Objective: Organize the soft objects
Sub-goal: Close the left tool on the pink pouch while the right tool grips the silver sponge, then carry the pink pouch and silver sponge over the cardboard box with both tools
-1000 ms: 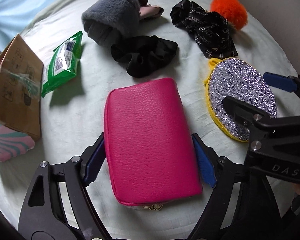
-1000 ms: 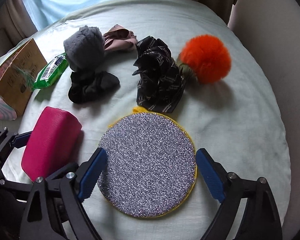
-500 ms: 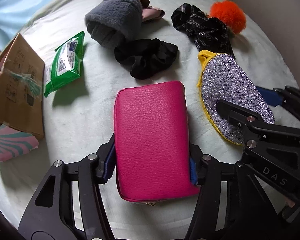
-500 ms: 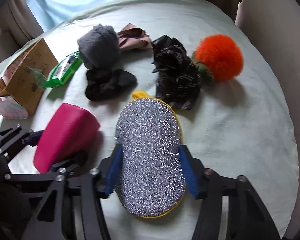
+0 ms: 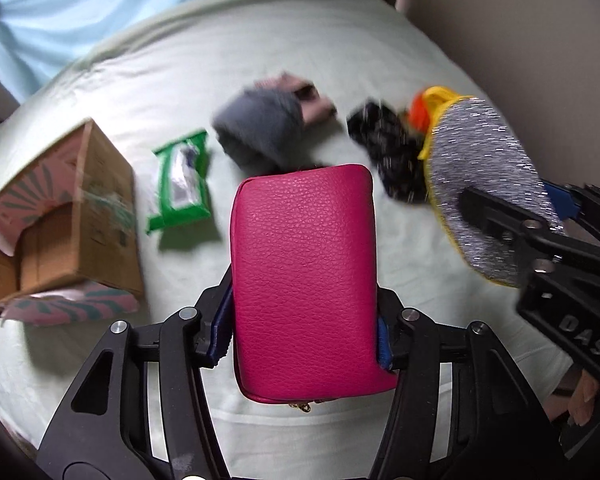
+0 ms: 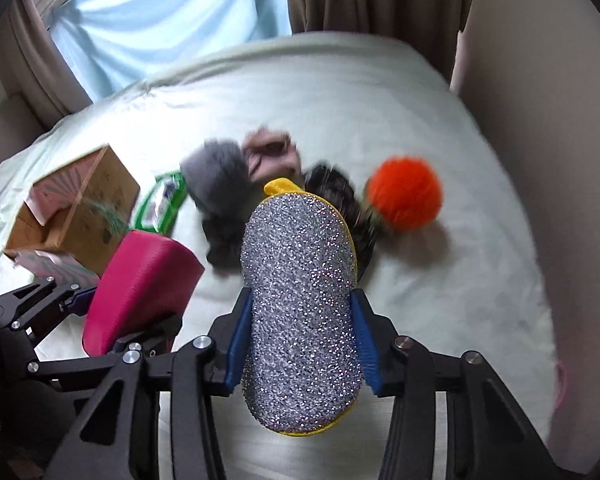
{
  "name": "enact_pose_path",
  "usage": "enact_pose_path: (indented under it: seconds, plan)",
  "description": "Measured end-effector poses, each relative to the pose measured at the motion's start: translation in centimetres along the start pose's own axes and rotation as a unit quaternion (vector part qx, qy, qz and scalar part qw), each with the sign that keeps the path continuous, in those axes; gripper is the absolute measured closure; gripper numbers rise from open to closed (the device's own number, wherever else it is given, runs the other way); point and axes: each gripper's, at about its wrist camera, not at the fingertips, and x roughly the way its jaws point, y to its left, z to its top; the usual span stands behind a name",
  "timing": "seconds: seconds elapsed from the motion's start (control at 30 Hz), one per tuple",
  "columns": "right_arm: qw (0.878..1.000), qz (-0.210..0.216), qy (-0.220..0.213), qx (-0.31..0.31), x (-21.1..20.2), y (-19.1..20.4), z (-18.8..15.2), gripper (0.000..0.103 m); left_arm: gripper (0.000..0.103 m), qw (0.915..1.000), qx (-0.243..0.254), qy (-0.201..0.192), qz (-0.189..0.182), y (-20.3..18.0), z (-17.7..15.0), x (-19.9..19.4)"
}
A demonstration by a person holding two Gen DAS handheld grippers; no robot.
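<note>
Left gripper (image 5: pixel 304 332): blue-padded fingers clamped on the long sides of a pink pouch (image 5: pixel 305 276), pebbled leather-look, rounded corners, small gold fitting at its near end; it was held above the pale green bed (image 5: pixel 284 60). Right gripper (image 6: pixel 300 344): fingers clamped on a glittery silver scrub pad (image 6: pixel 300 308), bowed between them, yellow rim and loop at the far tip, also off the bed. Farther back lay, blurred, a grey fuzzy item (image 6: pixel 216 176), a dark patterned cloth (image 5: pixel 392 152), an orange pom-pom (image 6: pixel 404 192), a green wipes packet (image 5: pixel 182 184) and a cardboard box (image 5: pixel 60 220)
</note>
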Motion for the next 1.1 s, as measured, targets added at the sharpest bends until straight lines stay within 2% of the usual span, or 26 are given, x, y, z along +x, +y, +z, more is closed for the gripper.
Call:
enact_pose_path:
  seconds: [0.17,0.3,0.5,0.7,0.87,1.1]
  plan:
    - [0.999,-0.009,-0.032,-0.003,-5.4,1.4,3.7,0.060,0.052,0.9984,-0.030,-0.048,0.001,1.1,2.6,-6.5]
    - [0.998,-0.001,-0.057,-0.005,-10.1,3.4,6.6,0.060,0.052,0.9958,-0.042,-0.081,0.016,2.7,4.9,-11.7]
    - [0.994,0.009,-0.104,-0.013,-16.4,8.3,10.5,0.060,0.052,0.9899,-0.066,-0.123,0.027,8.2,6.7,-19.1]
    - [0.993,0.031,-0.112,-0.020,-19.0,15.2,13.2,0.060,0.052,0.9848,-0.089,-0.141,0.047,15.9,6.8,-24.3]
    - [0.993,0.059,-0.103,-0.022,-18.5,21.6,14.4,0.060,0.052,0.9832,-0.118,-0.124,0.063,24.1,5.9,-25.0]
    - [0.995,0.077,-0.069,-0.017,-14.4,28.9,15.4,0.060,0.052,0.9840,-0.134,-0.091,0.074,33.3,3.9,-22.4]
